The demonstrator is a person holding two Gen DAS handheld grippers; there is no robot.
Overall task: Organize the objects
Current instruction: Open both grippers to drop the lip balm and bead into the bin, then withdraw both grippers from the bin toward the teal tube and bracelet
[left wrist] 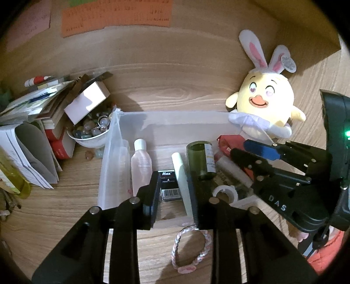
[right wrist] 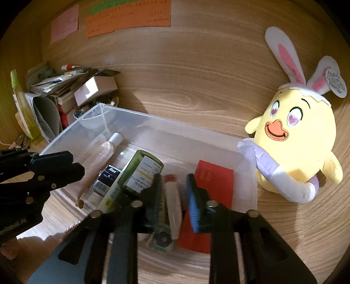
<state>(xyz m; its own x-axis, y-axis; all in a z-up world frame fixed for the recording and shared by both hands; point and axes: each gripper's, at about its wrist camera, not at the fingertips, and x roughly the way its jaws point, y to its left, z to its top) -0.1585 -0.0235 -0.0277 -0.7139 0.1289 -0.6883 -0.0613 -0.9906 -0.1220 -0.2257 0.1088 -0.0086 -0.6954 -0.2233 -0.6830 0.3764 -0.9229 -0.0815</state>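
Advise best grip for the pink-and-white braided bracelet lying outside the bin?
Pinch the pink-and-white braided bracelet across one strand of its loop, coming straight down. It lies flat on the wooden desk, outside the clear plastic bin, so a side approach would likely find little to grip.

Paper stack left; stone bowl; orange wall note.

Warm, dim indoor light from upper right. Hard shadow cast left of the box onto the back wall. Strong fisheye bending, black vignette at corners in both views. Motion smear on fingers in right wrist view. Notes too soft to read. Pale glare on the bin wall.
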